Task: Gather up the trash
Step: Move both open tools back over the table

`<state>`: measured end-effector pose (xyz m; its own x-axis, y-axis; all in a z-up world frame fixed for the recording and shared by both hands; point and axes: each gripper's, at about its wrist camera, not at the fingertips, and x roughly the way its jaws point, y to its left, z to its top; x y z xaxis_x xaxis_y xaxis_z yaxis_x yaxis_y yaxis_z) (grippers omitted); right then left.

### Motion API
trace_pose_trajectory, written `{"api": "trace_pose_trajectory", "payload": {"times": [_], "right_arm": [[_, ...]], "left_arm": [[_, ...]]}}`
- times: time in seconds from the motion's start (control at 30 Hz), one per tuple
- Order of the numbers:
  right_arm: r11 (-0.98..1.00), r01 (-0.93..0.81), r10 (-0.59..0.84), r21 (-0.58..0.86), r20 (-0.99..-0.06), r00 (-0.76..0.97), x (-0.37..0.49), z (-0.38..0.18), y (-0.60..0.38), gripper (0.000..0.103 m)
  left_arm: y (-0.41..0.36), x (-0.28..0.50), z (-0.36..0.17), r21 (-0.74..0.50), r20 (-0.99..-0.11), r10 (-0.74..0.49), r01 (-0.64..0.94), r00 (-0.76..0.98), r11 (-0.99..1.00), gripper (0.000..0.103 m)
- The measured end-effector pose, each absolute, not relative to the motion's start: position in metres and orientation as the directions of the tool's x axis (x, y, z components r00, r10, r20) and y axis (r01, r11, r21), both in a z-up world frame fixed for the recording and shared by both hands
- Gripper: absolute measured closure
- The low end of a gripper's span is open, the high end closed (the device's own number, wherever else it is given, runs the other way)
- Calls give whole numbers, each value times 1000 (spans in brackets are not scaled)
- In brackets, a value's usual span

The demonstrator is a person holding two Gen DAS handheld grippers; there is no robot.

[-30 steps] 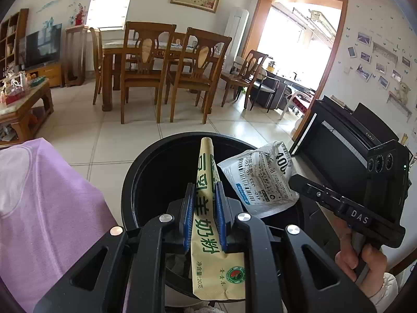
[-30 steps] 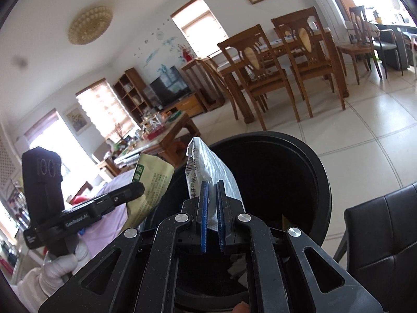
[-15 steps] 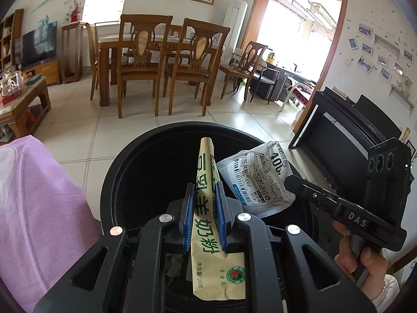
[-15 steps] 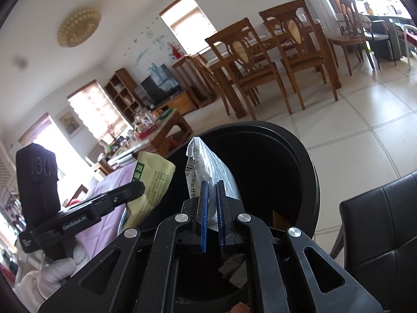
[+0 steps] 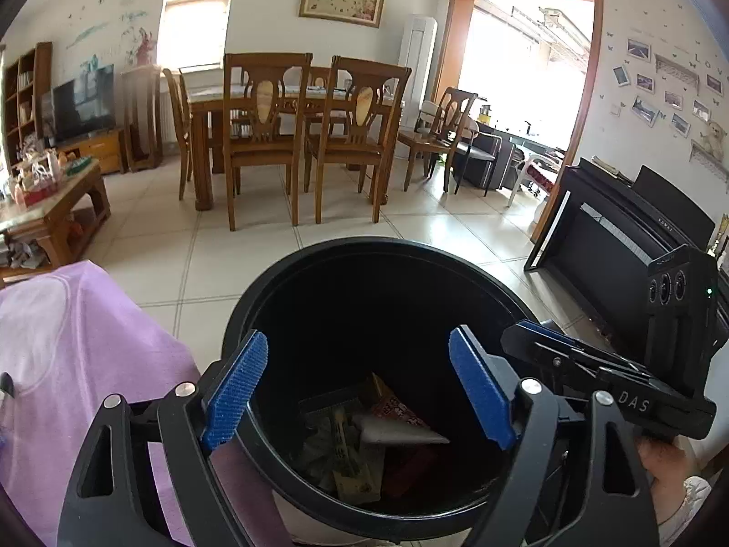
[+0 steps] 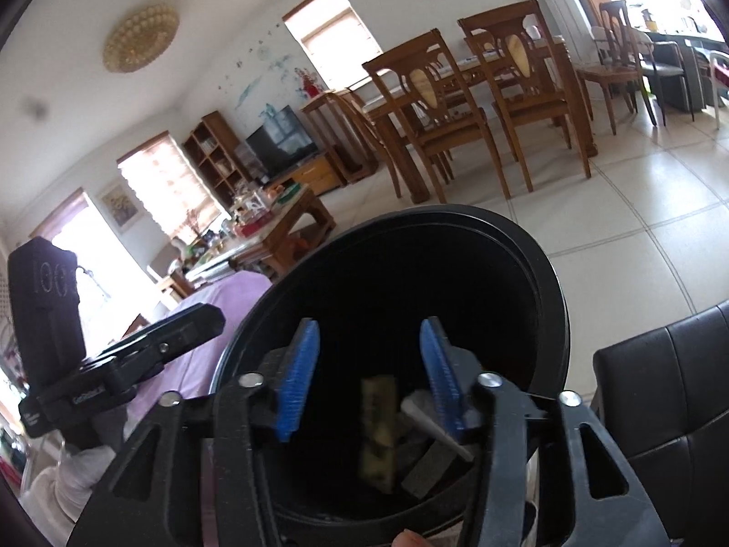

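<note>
Both grippers hung over the black bin (image 5: 492,282), pointing down into its mouth. The left gripper (image 5: 360,387) was opening wide with nothing between its blue pads (image 5: 237,383); the right gripper (image 6: 369,378) was opening too, also empty. A second earlier each had pinched a wrapper upright above the rim; now the yellow-green packet (image 6: 378,428) and the white wrapper (image 5: 396,433) lay directly below, inside the bin, equally near either hand.

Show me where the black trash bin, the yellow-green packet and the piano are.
black trash bin (image 5: 364,242), left wrist view, far rim.
yellow-green packet (image 6: 378,428), right wrist view, middle of the blurred packet inside the bin.
piano (image 5: 638,232), left wrist view, black front panel.
</note>
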<state>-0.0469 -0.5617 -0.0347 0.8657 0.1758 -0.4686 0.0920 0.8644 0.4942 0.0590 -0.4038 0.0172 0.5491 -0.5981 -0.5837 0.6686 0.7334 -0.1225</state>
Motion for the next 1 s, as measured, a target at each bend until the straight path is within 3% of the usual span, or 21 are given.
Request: {"api": "trace_pose_trajectory", "payload": {"times": [0.07, 0.2, 0.5, 1.0], "right_arm": [[871, 87, 174, 484, -468, 866, -47, -30, -555, 49], [888, 69, 172, 455, -467, 867, -48, -21, -539, 33], [901, 31, 197, 433, -470, 860, -37, 1, -488, 9], [918, -147, 330, 368, -504, 798, 22, 22, -346, 9]], "left_arm": [[-398, 54, 23, -109, -576, -598, 673, 557, 731, 15], [-379, 41, 35, -88, -543, -594, 664, 593, 743, 6], [-310, 36, 46, -87, -546, -546, 605, 636, 791, 5], [-166, 51, 35, -154, -568, -422, 412, 707, 898, 5]]}}
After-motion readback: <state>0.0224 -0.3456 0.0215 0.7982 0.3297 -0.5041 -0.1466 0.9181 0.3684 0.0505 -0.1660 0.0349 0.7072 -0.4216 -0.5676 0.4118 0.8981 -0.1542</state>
